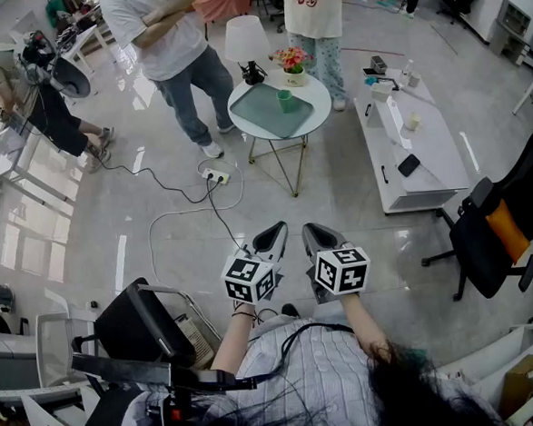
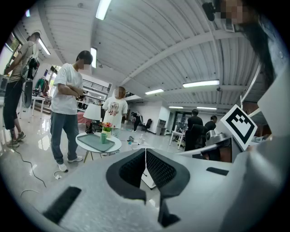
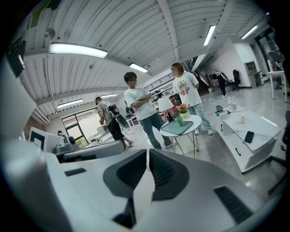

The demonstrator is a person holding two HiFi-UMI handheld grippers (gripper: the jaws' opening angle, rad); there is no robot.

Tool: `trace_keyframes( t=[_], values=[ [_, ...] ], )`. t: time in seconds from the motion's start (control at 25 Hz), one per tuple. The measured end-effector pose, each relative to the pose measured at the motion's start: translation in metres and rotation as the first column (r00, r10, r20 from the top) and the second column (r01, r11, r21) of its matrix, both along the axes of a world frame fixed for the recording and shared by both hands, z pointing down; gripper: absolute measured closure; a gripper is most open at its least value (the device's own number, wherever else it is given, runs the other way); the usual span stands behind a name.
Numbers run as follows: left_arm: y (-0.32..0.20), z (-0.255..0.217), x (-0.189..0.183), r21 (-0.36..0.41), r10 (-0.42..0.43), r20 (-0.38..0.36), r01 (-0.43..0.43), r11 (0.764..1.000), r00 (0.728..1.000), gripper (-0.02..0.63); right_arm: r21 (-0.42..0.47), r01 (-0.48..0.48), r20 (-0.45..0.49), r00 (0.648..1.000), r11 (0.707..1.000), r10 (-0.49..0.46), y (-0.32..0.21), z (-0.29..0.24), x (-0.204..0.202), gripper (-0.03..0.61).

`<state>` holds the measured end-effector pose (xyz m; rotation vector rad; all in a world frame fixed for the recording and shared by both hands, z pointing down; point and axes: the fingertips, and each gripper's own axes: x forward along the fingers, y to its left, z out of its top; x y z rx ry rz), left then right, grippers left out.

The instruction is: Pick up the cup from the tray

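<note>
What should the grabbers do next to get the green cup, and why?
Probably step closer first. The small green cup stands on the teal rectangular tray on the round white table, far from the left gripper and right gripper, both shut and empty.

One cup (image 1: pixel 286 100), one tray (image 1: pixel 267 115), one lamp (image 1: pixel 245 39), one flowerpot (image 1: pixel 294 78), one round table (image 1: pixel 323 108)

The person is wearing a pale striped shirt (image 1: pixel 323 367) — left gripper (image 1: pixel 277 231) and right gripper (image 1: pixel 311 232) are carrying black-and-white cubes (image 1: pixel 250 280) behind the jaws.
</note>
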<state>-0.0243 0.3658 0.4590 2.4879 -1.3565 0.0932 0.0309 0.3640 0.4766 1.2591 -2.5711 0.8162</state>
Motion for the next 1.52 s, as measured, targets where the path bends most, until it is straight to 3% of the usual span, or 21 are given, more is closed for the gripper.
trace_keyframes(
  t=[0.92, 1.2, 1.52],
  values=[
    [-0.017, 0.016, -0.008, -0.048, 0.017, -0.034, -0.019, 0.999, 0.999, 0.597, -0.012, -0.032, 0.02, 0.999, 0.999, 0.032, -0.019, -0.003, -0.006, 0.535],
    [-0.05, 0.026, -0.01, -0.062, 0.021, -0.033, -0.023, 0.998, 0.999, 0.597, -0.03, -0.019, 0.019, 1.0, 0.999, 0.019, -0.061, 0.007, -0.007, 0.535],
    [-0.128, 0.029, -0.006, -0.074, -0.005, -0.056, 0.0, 0.997, 0.998, 0.597, -0.023, 0.011, 0.002, 1.0, 1.0, -0.011, -0.148, 0.003, -0.003, 0.535]
  ],
)
